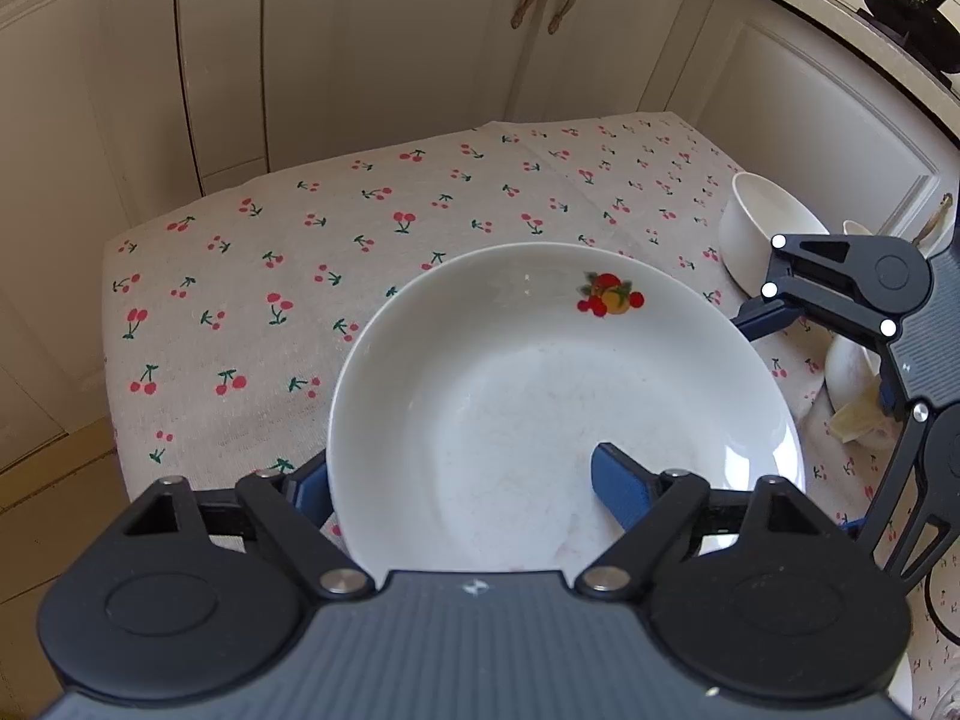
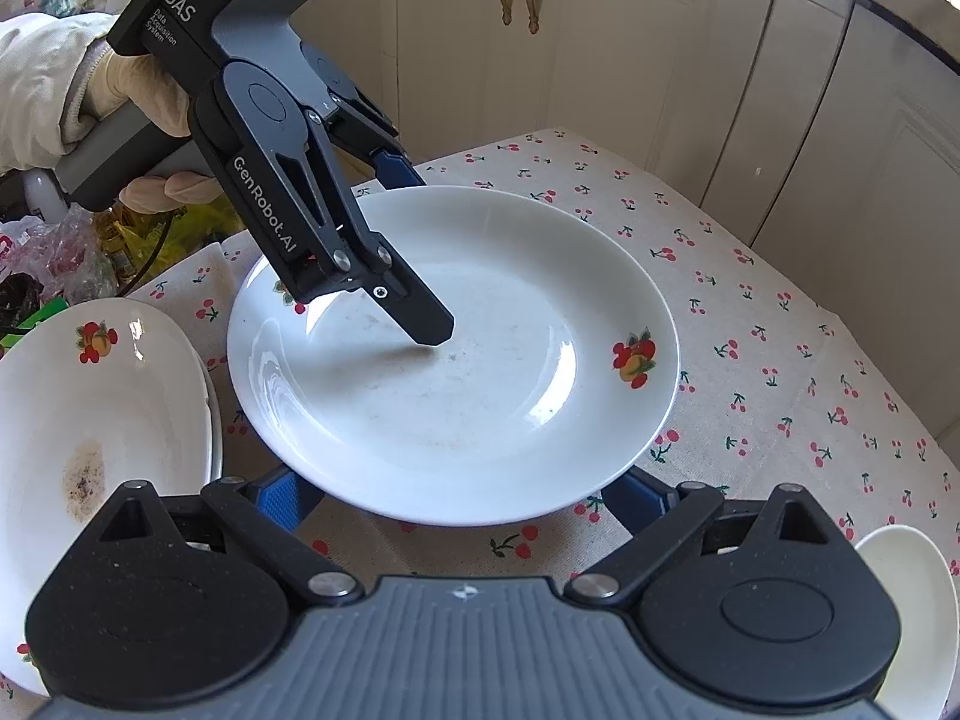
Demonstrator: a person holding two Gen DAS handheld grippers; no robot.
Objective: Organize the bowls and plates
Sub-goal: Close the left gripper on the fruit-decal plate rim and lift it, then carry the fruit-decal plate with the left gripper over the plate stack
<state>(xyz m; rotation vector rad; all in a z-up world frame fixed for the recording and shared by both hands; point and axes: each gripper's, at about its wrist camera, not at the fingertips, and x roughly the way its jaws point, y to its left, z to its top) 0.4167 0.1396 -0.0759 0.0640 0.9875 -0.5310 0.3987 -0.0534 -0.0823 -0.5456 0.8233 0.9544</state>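
A white plate [image 1: 540, 396] [image 2: 480, 396] with a fruit decal lies in the middle of the cherry-print tablecloth [image 1: 270, 276]. My left gripper [image 1: 465, 459] [image 2: 423, 258] stands open astride its rim. One finger [image 2: 429, 324] rests inside the plate; the other finger [image 2: 393, 168] is outside the far rim. My right gripper [image 2: 459, 480] [image 1: 819, 360] is open wide at the opposite side, and both its blue fingers [image 2: 279, 501] reach under the plate's edge, tips hidden. A second decal plate [image 2: 90, 408], stained, sits to the left on what looks like another plate.
A white bowl [image 1: 762, 222] stands near the table's far right corner, and another white dish [image 1: 852, 372] holds scraps. A white bowl [image 2: 906, 600] is at the lower right. Plastic bags [image 2: 66, 252] crowd the left. A gloved hand [image 2: 150, 96] holds the left gripper. Cabinets [image 1: 390, 30] stand behind.
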